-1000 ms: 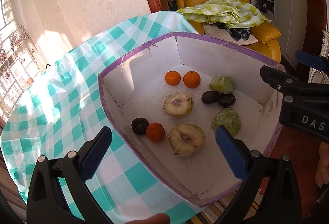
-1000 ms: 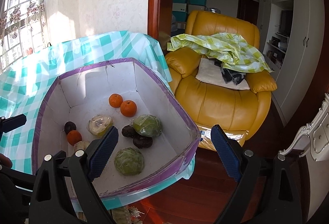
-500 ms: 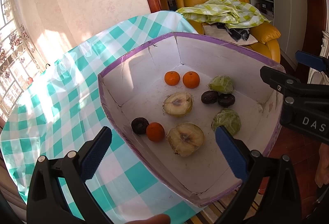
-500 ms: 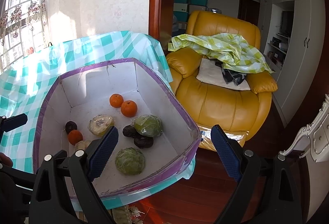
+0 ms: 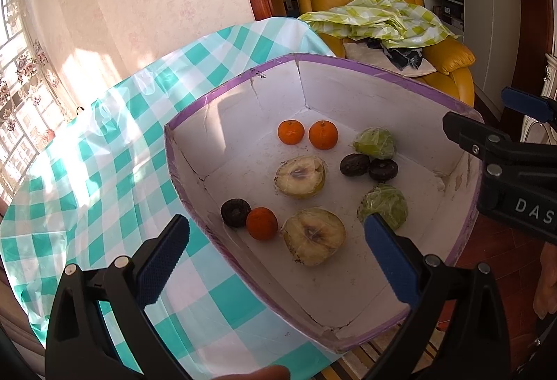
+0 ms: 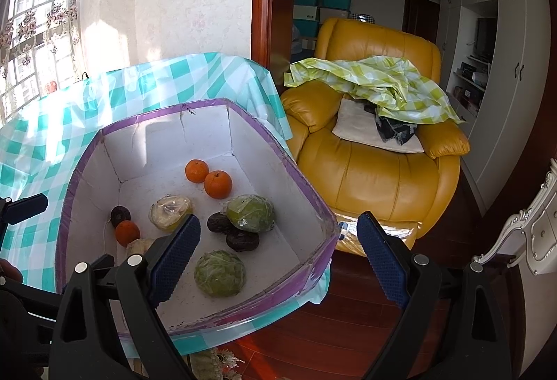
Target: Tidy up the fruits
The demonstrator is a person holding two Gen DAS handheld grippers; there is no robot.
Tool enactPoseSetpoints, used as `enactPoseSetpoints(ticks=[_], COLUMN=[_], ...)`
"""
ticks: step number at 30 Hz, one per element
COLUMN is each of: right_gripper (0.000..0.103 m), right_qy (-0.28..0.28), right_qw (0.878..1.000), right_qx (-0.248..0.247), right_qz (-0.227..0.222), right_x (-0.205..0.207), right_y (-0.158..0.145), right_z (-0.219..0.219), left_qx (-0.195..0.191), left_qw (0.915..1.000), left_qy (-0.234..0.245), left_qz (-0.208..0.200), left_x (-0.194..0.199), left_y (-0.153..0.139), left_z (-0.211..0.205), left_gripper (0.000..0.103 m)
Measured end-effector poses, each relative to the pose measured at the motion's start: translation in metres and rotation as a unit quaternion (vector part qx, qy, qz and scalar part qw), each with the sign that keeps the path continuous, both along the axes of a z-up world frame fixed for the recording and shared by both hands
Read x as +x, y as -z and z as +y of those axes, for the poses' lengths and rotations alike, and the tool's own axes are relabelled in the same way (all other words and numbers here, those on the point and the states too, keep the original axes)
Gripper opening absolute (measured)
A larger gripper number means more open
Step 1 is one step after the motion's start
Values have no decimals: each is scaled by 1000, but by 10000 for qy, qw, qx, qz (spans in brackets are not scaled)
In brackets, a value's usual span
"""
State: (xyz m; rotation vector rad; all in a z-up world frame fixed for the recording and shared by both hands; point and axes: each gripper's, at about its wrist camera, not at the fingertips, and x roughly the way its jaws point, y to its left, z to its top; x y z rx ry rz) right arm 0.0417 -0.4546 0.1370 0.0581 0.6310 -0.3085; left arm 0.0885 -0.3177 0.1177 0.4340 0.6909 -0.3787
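A white box with a purple rim [image 5: 226, 91] [image 6: 83, 153] holds the fruit. Two oranges [image 5: 290, 132] [image 5: 323, 134] lie at its far end, a third orange [image 5: 261, 223] beside a dark fruit [image 5: 235, 212]. Two wrapped pale halves [image 5: 301, 176] [image 5: 313, 236], two dark fruits [image 5: 354, 164] [image 5: 383, 169] and two wrapped green fruits [image 5: 375, 143] [image 5: 383, 206] lie among them. My left gripper [image 5: 275, 247] is open and empty above the box's near side. My right gripper [image 6: 278, 247] is open and empty over the box's right rim; it also shows in the left wrist view [image 5: 501, 136].
The box sits on a table with a teal checked cloth [image 5: 104, 143] and overhangs its edge. A yellow armchair [image 6: 376, 150] with a green checked cloth [image 6: 376, 80] stands behind. Wooden floor [image 6: 330, 338] lies below; a white carved cabinet [image 6: 529, 230] is at the right.
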Motion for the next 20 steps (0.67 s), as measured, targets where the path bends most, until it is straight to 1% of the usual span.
enactPoseSetpoints(ticks=[4,6,7,9,11,13,15,17,18,20], right_gripper=[88,88,88,88,88,88,88,88,88,88], right_qy=[7,14,16,54,83,64,-38,-246,-392,-814], right_qw=[10000,10000,10000,10000,9999,9999,9996,9987,9978,9942], right_qx=[10,14,14,36,74,107,92,102,136,195], right_qz=[-2,-5,-7,-20,-46,-119,-254,-429,-518,-668], right_x=[-1,-1,-1,-1,-3,-4,-7,-12,-14,-18], right_y=[-1,-1,-1,-3,-5,-12,-23,-36,-42,-52], right_z=[-2,-2,-3,-5,-7,-3,6,23,34,66], left_qx=[-3,-107,-161,-145,-413,-697,-871,-1087,-1229,-1454], left_qw=[10000,9999,9997,9993,9986,9972,9960,9940,9920,9856], left_qy=[-40,-13,28,122,262,270,183,-103,-289,-864], left_qz=[-65,-127,-190,-336,-199,0,4,-72,-76,-70], left_x=[0,0,-1,-2,-1,2,2,-2,-4,-7], left_y=[2,1,1,-1,-5,-12,-20,-29,-32,-32], left_z=[0,0,-1,-5,-6,1,18,52,74,127], left_gripper=[101,101,101,101,101,101,101,101,101,101])
